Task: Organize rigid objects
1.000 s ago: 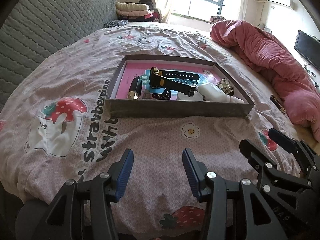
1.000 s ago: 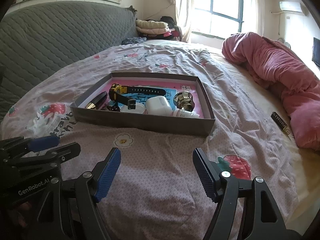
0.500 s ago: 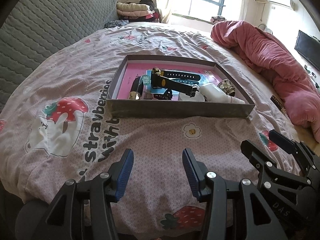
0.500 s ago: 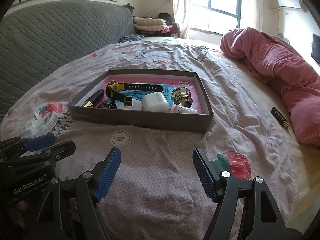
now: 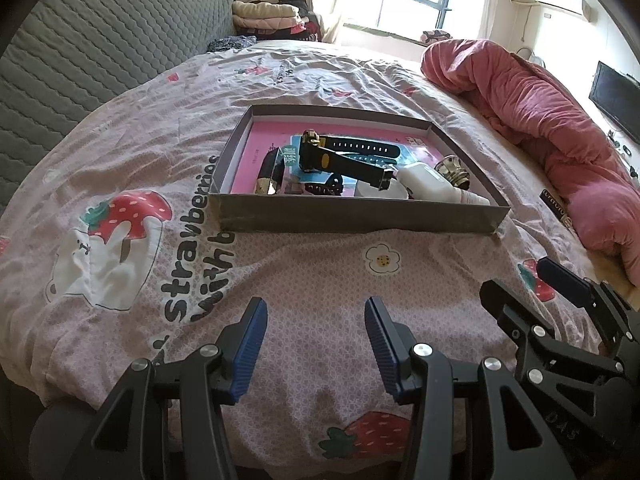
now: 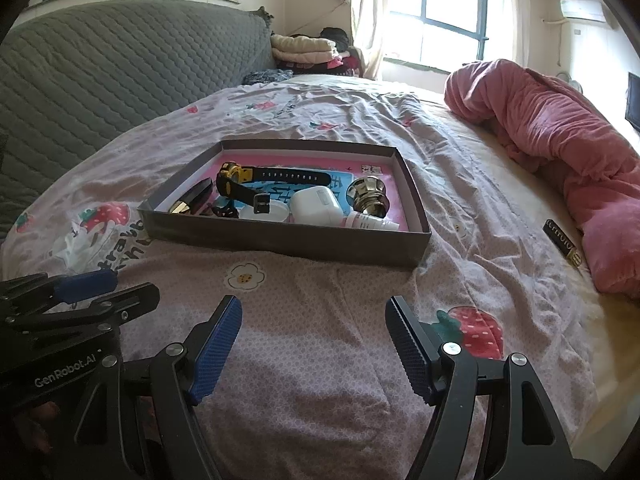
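Both tongs are being held spread and empty above the strawberry-print sheet (image 5: pixel 304 280): the left tongs (image 5: pixel 315 322) and the right tongs (image 6: pixel 314 322) are carrying nothing between their blue pads. Compared with a second ago, the box (image 5: pixel 360 216) is being seen slightly larger and nearer in both views, so the tongs are being eased toward it; nothing inside it is being shifted. In the left view the box is lying at twelve o'clock from the tongs. Inside it, a black watch (image 5: pixel 344 158) is resting across the middle, a white case (image 5: pixel 424 182) is lying at its three o'clock, a gold knob (image 5: pixel 452 170) is sitting just beyond that, and a black-and-gold tube (image 5: pixel 268 172) is lying at nine o'clock. A dark bar (image 6: pixel 562 242) is being left on the sheet outside the box, at three o'clock, beside the pink quilt (image 6: pixel 560 152). That stray piece is probably being lined up as the next pick.
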Demonstrator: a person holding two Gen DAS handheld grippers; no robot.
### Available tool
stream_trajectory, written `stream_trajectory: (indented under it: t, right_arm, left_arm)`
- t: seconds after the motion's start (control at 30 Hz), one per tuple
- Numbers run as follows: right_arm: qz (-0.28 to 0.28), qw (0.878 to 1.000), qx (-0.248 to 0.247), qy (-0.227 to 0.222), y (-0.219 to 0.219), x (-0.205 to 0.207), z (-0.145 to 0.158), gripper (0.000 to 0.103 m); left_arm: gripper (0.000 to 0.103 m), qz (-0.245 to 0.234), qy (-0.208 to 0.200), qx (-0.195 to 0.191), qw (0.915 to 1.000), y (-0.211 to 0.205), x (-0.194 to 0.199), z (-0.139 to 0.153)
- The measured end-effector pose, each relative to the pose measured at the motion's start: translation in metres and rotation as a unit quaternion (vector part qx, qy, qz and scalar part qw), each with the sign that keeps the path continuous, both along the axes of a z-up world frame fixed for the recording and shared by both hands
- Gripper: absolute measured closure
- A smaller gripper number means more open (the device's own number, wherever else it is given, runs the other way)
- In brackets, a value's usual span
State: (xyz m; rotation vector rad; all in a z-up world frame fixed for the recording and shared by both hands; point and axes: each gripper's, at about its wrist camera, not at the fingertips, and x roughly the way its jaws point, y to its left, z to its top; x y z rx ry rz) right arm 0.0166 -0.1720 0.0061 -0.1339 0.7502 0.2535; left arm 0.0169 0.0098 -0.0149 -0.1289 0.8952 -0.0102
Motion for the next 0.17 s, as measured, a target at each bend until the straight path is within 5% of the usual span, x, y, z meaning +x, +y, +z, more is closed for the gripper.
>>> stream_trajectory:
  t: [0.17]
  right_arm:
    - [0.003, 1.0, 0.001, -0.005, 0.0009, 0.0011, 0.0023, 0.028]
  left_arm:
    - [0.053, -0.002, 0.004, -0.004, 1.0, 0.0009, 0.0028, -0.0032]
